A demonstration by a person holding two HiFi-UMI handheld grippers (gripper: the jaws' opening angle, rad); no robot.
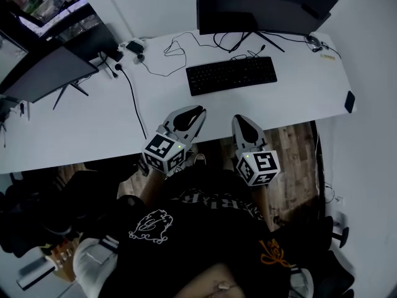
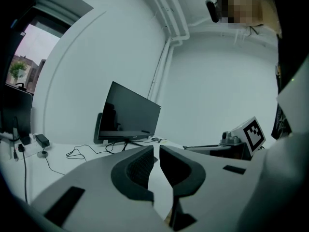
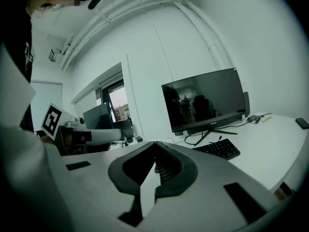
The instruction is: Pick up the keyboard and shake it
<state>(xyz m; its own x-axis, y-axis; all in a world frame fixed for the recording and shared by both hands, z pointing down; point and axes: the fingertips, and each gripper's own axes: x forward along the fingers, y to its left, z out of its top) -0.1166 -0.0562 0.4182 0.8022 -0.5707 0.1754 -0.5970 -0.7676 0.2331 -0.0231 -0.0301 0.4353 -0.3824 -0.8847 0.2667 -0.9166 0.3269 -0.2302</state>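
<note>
Head view: the keyboard lies flat on the white worktop, in front of the monitor, untouched. Its long axis runs left to right, with the right end tipped slightly farther away. Both tongs sit at the near edge of the worktop, well short of it. The left tongs point toward the keyboard's left end, and the right tongs sit below its right half. The keyboard is straight ahead of both, and neither looks clearly nearer, so a two-ended grip seems the natural next move.

Left gripper view: the left tongs are closed together at the tips and hold nothing. The monitor stands beyond them, and the marker cube of the right tongs shows off to the side. I cannot pick out the keyboard for certain here.

Right gripper view: the right tongs are also pressed together and empty. The keyboard lies ahead and to the right of their line, beneath the monitor. Both pairs would need to open before reaching forward.
</note>
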